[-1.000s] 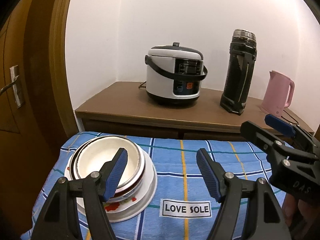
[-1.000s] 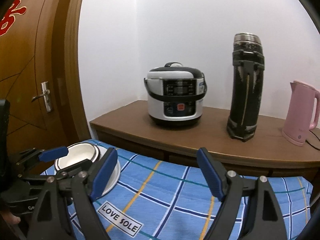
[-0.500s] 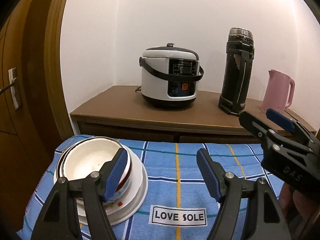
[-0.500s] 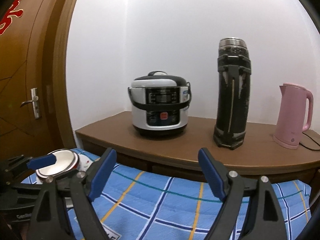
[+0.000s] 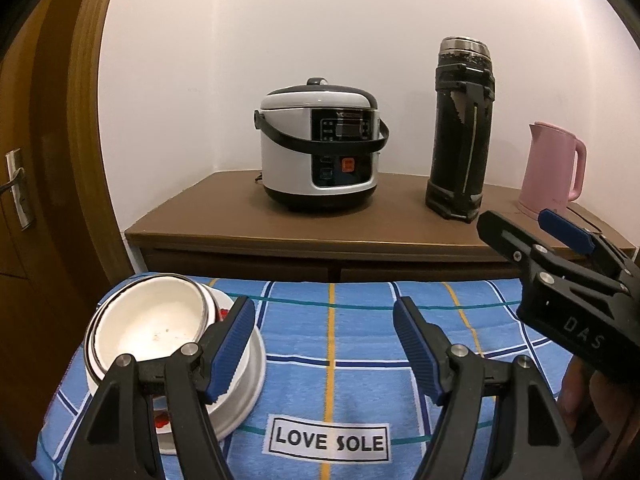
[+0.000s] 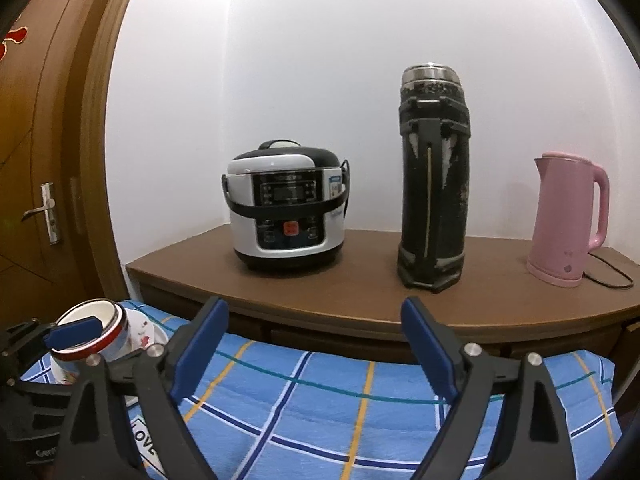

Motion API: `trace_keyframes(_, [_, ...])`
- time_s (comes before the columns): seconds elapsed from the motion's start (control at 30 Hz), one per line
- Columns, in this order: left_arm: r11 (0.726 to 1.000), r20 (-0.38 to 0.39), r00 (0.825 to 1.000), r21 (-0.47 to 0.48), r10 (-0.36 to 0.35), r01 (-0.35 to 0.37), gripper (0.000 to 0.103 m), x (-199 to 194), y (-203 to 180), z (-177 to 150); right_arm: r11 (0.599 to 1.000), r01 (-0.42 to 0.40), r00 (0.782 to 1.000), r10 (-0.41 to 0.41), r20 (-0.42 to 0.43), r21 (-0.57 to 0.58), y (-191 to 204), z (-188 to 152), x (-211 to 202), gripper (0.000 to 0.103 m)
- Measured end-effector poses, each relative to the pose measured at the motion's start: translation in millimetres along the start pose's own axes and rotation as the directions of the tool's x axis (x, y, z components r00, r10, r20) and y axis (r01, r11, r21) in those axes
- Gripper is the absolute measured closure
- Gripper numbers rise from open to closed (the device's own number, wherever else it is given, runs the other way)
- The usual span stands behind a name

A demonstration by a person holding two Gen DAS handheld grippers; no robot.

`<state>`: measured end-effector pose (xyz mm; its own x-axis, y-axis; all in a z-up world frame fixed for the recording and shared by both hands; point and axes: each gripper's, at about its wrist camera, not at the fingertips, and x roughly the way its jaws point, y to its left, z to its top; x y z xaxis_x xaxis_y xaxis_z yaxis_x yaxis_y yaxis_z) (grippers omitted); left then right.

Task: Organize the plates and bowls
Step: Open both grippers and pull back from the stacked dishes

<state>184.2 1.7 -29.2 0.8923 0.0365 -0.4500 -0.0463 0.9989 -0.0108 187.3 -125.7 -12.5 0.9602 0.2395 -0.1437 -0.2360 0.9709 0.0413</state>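
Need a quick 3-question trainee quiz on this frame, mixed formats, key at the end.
1. True or false: the left gripper is shut on the bowl.
2. The bowl sits on: A) the wooden counter, B) a white plate, C) the rice cooker.
3. Fill in: right of the black thermos stands a pink ____.

Key: 1 false, both it and the right gripper are open and empty; 2 B; 3 kettle.
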Motion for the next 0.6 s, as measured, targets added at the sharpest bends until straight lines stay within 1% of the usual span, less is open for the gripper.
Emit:
trace_keyframes(0.23, [1.000,0.002,1.000,0.021,0.007,-0.007,0.029,-3,-8,2,1.000,0.009,1.000,-0.009,0.009,0.024,-10,1,-4,0.013])
trace_keyframes(0.43, [1.000,-0.004,1.000,0.026,-0.008,0.008,0.029,-7,-12,7,0.998,0.041,0.999,-0.043,0.029,0.050,-22,4,-9,0.011])
trace_keyframes(0.6, [0.999,0.007,1.000,0.044,-0.012,0.012,0.029,-11,-18,10,0.996,0.059,0.998,-0.061,0.028,0.069,-29,4,-9,0.011])
